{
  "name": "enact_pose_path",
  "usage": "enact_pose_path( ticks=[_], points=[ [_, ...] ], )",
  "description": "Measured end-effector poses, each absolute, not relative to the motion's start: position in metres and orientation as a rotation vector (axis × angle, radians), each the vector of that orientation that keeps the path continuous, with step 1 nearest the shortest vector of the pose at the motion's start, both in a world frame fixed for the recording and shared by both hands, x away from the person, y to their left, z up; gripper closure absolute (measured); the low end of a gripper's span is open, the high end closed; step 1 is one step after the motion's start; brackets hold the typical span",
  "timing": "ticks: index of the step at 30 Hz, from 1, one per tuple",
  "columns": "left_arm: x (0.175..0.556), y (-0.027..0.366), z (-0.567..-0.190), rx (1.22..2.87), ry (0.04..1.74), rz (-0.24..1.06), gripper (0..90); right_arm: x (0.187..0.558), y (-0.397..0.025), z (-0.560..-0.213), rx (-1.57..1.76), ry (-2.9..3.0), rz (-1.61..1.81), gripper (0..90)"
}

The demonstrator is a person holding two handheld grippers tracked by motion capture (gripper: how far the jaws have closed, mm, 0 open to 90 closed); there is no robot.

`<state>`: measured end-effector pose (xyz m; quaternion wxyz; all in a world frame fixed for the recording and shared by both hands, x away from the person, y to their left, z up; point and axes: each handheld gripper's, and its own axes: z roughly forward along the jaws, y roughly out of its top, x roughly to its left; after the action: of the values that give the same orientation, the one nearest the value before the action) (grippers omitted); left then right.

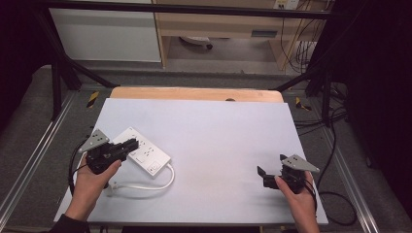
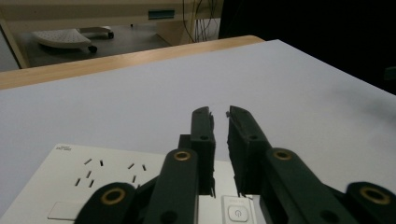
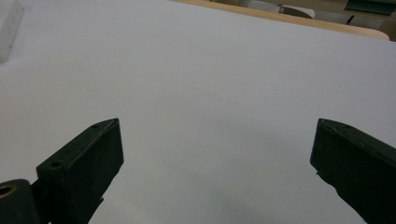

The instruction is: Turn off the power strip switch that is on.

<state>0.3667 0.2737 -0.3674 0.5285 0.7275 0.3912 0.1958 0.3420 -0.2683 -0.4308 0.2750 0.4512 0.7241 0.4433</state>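
A white power strip (image 1: 142, 151) lies on the left of the white table mat (image 1: 218, 131), and its white cable (image 1: 155, 185) loops toward the front edge. My left gripper (image 1: 131, 143) hovers over the strip with its jaws almost together and nothing between them. In the left gripper view the jaws (image 2: 219, 113) stand above the strip's sockets (image 2: 93, 170) and its power button (image 2: 238, 213). Near the front right, my right gripper (image 1: 270, 165) is held wide open over bare mat. The right gripper view has its fingertips (image 3: 217, 126) far apart, with a strip corner (image 3: 8, 28) at top left.
The mat covers a wooden table whose far edge (image 1: 194, 93) shows as a tan band. Black frame bars (image 1: 63, 63) and cables (image 1: 335, 145) flank the table. A wooden cabinet (image 1: 218, 24) and a wheeled base (image 1: 197, 42) stand on the floor beyond.
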Motion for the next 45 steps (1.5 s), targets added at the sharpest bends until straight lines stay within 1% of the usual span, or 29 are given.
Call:
enact_pose_path(
  ticks=[7, 12, 26, 45],
  points=[
    [0.370, 0.274, -0.374, 1.761, 0.936, 0.454, 87.6, 0.343, -0.268, -0.431, 1.211, 1.950, 1.187, 3.0],
    [0.372, 0.275, -0.377, 1.777, 0.942, 0.461, 89.7, 0.343, -0.269, -0.431, 1.213, 1.948, 1.188, 3.1],
    [0.378, 0.279, -0.388, 1.806, 0.972, 0.460, 89.9, 0.343, -0.269, -0.431, 1.214, 1.948, 1.187, 3.0],
    [0.385, 0.281, -0.402, 1.867, 1.008, 0.426, 89.9, 0.344, -0.268, -0.433, 1.214, 1.959, 1.177, 3.0]
  ],
)
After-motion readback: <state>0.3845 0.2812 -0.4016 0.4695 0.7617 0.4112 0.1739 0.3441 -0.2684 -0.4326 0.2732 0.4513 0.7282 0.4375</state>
